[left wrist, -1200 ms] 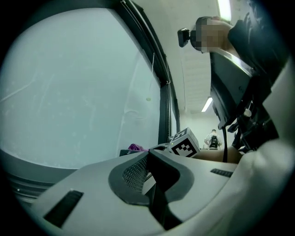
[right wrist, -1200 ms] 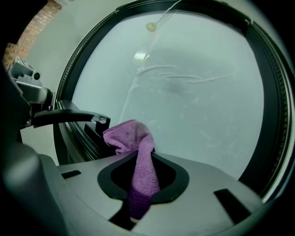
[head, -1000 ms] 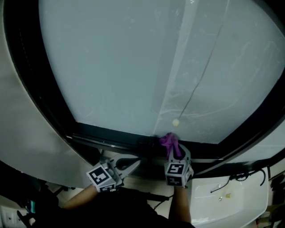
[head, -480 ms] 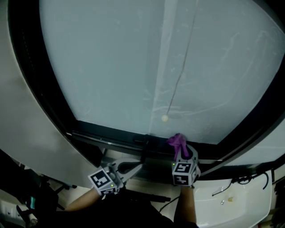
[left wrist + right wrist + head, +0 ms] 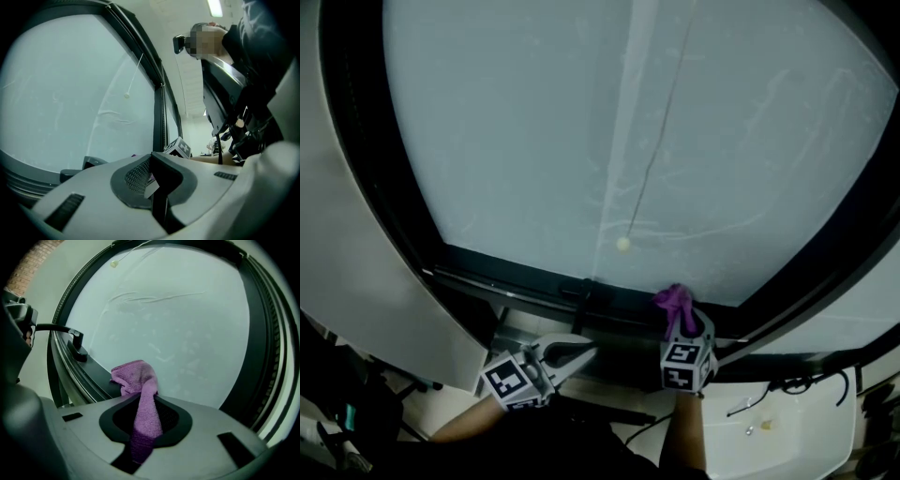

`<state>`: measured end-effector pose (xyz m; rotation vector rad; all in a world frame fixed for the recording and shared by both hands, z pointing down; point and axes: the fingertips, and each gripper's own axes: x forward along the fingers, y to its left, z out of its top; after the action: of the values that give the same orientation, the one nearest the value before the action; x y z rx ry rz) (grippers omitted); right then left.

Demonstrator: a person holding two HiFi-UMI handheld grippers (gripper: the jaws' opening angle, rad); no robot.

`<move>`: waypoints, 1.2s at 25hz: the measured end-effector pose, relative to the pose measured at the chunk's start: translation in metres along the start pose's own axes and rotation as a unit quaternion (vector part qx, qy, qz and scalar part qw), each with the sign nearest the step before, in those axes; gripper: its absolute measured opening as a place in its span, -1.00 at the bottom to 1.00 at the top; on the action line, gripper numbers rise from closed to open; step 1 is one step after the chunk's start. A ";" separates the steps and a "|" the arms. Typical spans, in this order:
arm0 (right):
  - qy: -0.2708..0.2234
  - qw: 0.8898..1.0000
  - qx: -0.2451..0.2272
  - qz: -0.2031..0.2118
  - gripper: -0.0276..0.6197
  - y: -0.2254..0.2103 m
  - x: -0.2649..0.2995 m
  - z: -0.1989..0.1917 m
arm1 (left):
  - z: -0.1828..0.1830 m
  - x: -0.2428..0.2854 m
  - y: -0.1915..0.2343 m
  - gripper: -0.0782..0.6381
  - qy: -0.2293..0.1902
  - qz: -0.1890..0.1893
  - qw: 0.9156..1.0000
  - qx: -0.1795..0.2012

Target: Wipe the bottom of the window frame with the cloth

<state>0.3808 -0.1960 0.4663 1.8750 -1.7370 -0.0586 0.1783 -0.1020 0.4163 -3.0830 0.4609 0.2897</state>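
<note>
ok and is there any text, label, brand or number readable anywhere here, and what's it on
None: no view shows a readable word, label, brand or number.
The cubes on the left gripper and right gripper bear only black-and-white square marker patterns, not text.
The purple cloth and the window frame show no print.

Just below the window frame, your left gripper and right gripper are both pale grey moulded shells. Each carries a cube printed with black-and-white square markers at its end farther from the frame. Seen along the jaws, each shell has a dark recess lined with black mesh-textured pads, with short dark slots set into the grey on either side. Farther from the frame than the cubes, your clothing is dark.
</note>
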 end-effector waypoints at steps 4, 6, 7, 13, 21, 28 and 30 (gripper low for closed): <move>0.001 1.000 0.002 -0.012 -0.71 -0.017 -0.001 -0.008 | -0.003 0.012 -0.009 -0.78 0.001 -0.013 1.000 -0.003; 0.008 1.000 0.009 -0.022 -0.71 -0.026 -0.004 -0.013 | -0.005 0.018 -0.014 -0.78 0.002 -0.022 1.000 -0.003; 0.009 1.000 0.011 -0.025 -0.71 -0.030 -0.005 -0.016 | -0.006 0.020 -0.017 -0.78 0.004 -0.025 1.000 -0.003; 0.017 0.999 0.009 -0.044 -0.71 -0.052 -0.003 -0.030 | -0.009 0.033 -0.025 -0.78 0.003 -0.037 0.999 -0.003; 0.035 0.997 0.009 -0.061 -0.71 -0.073 -0.004 -0.041 | -0.016 0.041 -0.028 -0.78 0.015 -0.049 0.999 -0.009; 0.048 0.995 0.038 -0.082 -0.71 -0.089 -0.008 -0.051 | -0.019 0.045 -0.028 -0.78 0.020 -0.058 0.998 -0.014; 0.051 0.994 0.041 -0.090 -0.71 -0.094 -0.008 -0.053 | -0.019 0.045 -0.028 -0.78 0.022 -0.060 0.998 -0.015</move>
<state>0.4855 -0.1699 0.4673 2.0542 -1.5196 0.0399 0.2322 -0.0887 0.4264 -3.1360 0.2746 0.2303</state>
